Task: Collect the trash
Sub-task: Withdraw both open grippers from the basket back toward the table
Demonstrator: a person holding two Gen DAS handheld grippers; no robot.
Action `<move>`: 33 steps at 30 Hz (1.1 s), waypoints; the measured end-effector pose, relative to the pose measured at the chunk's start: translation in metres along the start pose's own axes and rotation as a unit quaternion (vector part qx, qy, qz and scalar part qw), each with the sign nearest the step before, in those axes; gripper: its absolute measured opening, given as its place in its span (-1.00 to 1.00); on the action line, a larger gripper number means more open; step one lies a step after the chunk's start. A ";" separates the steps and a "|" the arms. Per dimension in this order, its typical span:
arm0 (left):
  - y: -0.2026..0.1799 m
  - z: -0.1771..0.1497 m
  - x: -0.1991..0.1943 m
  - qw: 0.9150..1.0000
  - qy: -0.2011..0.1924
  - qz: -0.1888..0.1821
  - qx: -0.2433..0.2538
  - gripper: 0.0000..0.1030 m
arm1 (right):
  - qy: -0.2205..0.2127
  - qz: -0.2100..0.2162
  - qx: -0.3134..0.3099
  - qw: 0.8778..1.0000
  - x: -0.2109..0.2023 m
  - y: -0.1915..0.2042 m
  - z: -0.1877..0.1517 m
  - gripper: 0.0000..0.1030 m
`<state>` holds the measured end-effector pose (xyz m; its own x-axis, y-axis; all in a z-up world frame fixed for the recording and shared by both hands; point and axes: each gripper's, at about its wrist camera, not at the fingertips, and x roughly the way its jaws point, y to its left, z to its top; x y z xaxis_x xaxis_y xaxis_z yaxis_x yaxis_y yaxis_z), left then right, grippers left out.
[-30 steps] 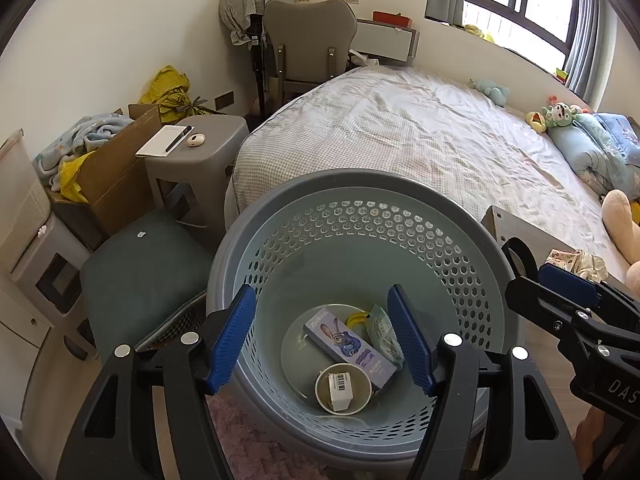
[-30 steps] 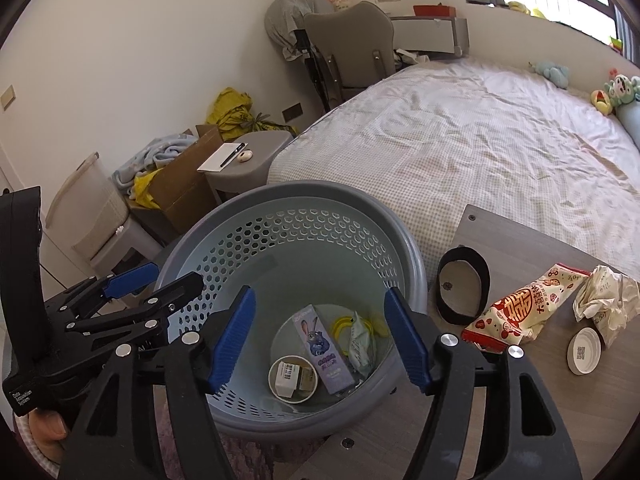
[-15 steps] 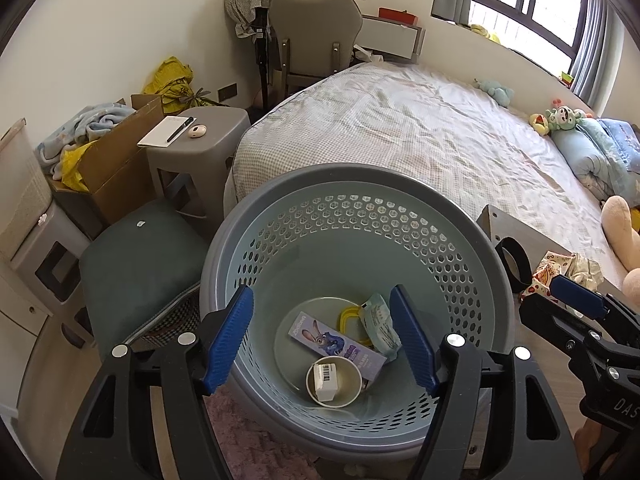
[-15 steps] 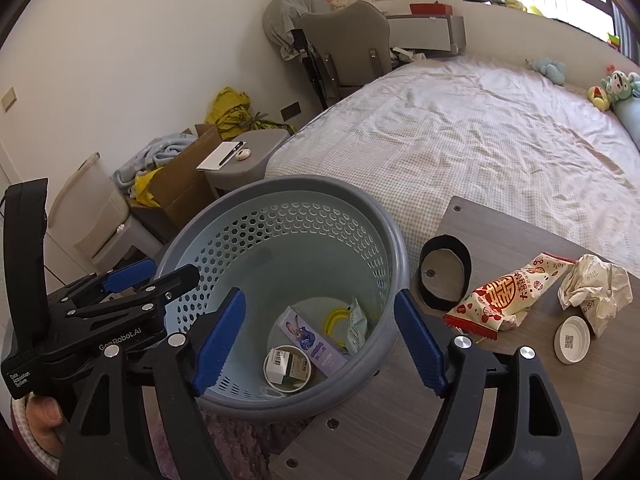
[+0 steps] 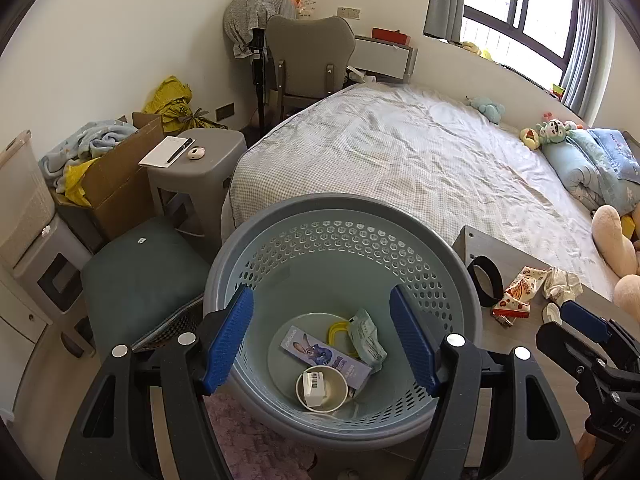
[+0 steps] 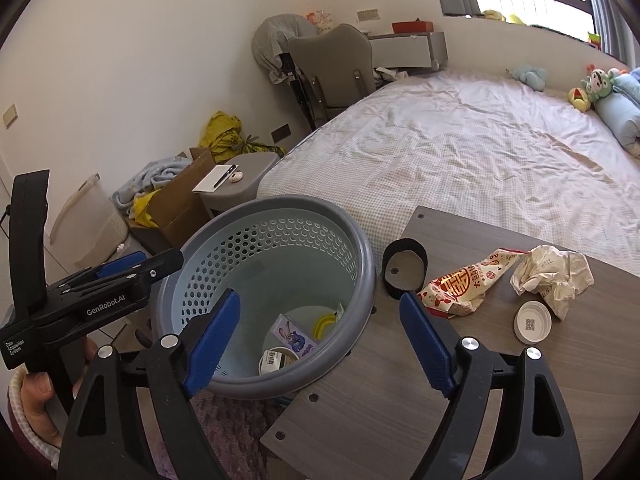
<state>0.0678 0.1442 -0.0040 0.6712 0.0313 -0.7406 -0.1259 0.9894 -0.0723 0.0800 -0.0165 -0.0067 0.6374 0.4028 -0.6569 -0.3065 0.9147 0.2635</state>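
The right claw [image 6: 320, 342] is spread wide and empty, hovering over the desk's [image 6: 400, 392] left edge beside the perforated laundry basket [image 6: 362, 268]. The red snack wrapper [image 6: 466, 284] lies ahead and to its right, long axis running up-right toward the crumpled paper [image 6: 552, 276], with a white cap [image 6: 532, 323] nearer the front. This claw is the nearer one. The left claw [image 5: 320, 338], also open and empty, points down into the basket [image 5: 256, 240].
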 end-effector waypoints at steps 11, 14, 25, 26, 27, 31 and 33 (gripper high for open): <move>-0.047 -0.011 -0.015 0.999 -0.008 -0.018 0.033 0.32 | -0.010 -0.028 0.036 0.999 -0.033 -0.043 -0.027 0.56; -0.061 -0.017 -0.014 0.999 -0.004 -0.027 0.038 0.32 | -0.009 -0.048 0.044 0.998 -0.043 -0.060 -0.037 0.56; -0.113 -0.030 -0.003 0.996 0.014 -0.052 0.074 0.31 | -0.001 -0.105 0.085 0.991 -0.055 -0.128 -0.061 0.56; -0.117 -0.030 -0.002 0.995 0.015 -0.054 0.077 0.32 | 0.002 -0.110 0.087 0.990 -0.054 -0.132 -0.063 0.56; -0.122 -0.031 -0.001 0.995 0.015 -0.055 0.079 0.32 | 0.005 -0.113 0.089 0.990 -0.052 -0.136 -0.063 0.56; -0.135 -0.030 0.006 0.994 0.019 -0.063 0.087 0.32 | 0.018 -0.124 0.092 0.988 -0.040 -0.148 -0.062 0.56; -0.138 -0.028 0.009 0.993 0.021 -0.067 0.089 0.32 | 0.024 -0.127 0.094 0.987 -0.033 -0.153 -0.059 0.56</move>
<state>0.0711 0.0040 -0.0195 0.6410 -0.1054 -0.7603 0.0971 0.9937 -0.0559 0.0642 -0.1721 -0.0664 0.6415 0.1613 -0.7500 -0.0012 0.9779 0.2093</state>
